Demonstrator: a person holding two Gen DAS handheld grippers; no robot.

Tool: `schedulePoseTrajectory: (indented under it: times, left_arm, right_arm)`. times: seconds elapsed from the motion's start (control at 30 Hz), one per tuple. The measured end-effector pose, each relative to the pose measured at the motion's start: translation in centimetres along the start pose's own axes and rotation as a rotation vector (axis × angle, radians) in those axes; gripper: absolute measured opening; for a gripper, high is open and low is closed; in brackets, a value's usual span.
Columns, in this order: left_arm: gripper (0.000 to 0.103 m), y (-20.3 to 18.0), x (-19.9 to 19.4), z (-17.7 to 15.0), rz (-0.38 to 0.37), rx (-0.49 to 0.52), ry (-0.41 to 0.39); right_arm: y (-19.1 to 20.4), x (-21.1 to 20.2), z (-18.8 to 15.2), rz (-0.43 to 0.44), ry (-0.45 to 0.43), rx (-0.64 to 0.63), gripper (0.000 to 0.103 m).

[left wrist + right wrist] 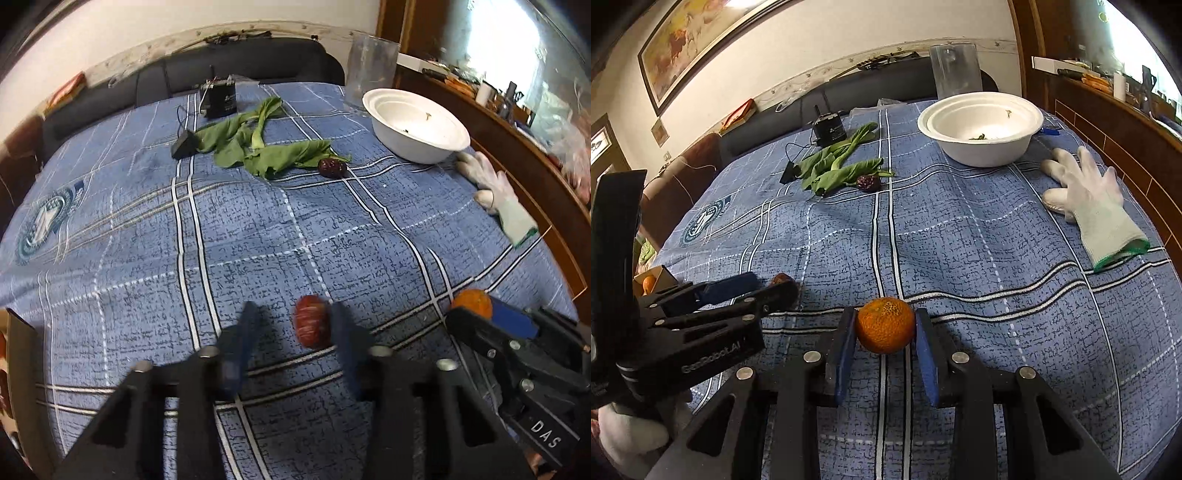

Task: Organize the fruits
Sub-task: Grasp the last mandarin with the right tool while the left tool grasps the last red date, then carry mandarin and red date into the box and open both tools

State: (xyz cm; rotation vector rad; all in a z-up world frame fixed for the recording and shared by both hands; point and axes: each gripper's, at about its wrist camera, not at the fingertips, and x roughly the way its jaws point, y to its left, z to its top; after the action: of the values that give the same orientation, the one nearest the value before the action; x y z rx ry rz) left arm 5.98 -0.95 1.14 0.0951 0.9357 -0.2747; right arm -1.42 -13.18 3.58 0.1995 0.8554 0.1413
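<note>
The right gripper [885, 328] clamps an orange [885, 325] between its blue pads on the checked blue cloth [960, 240]. The left gripper [291, 325] stands open astride a red date [311, 320], which touches its right finger [345, 332]; a white bowl [982, 147] sits well beyond.

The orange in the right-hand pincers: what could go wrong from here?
The right gripper pinches the orange only at its round sides, so it might slip or roll out when lifted. The red date lies against one finger of the left gripper, off centre, so closing could nudge it away. Both grippers work close together and could bump.
</note>
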Motion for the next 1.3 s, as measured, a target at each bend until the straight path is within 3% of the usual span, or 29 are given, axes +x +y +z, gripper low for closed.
schedulePoseTrajectory:
  times: [0.2,0.47,0.67,0.77,0.97,1.3]
  left_arm:
    - [0.019,0.7,-2.7,-1.1,0.005,0.005,-0.04]
    - [0.019,3.3,-11.4,-5.2,0.015,-0.081,-0.154]
    - [0.019,5.5,-15.4,-8.1,-0.011,-0.182,-0.207]
    - [0.02,7.0,-17.1,-9.4,0.022,-0.209,-0.228]
    - [0.02,11.2,-19.7,-12.8,0.091,-0.268,-0.256]
    - [0.02,19.7,-23.5,-18.4,0.176,-0.461,-0.276]
  right_arm:
    - [0.1,-0.4,0.0,-0.012,-0.028,-0.009,0.033]
    - [0.2,-0.5,-0.1,-0.048,-0.057,-0.015,0.033]
    - [1.1,-0.8,-0.5,-0.074,-0.079,-0.053,0.033]
    - [1.8,-1.2,-0.3,-0.093,-0.076,-0.065,0.033]
    - [4.4,-5.0,-0.6,0.088,-0.031,-0.036,0.034]
    - [16.2,-8.9,-3.6,0.244,-0.045,-0.258,0.034]
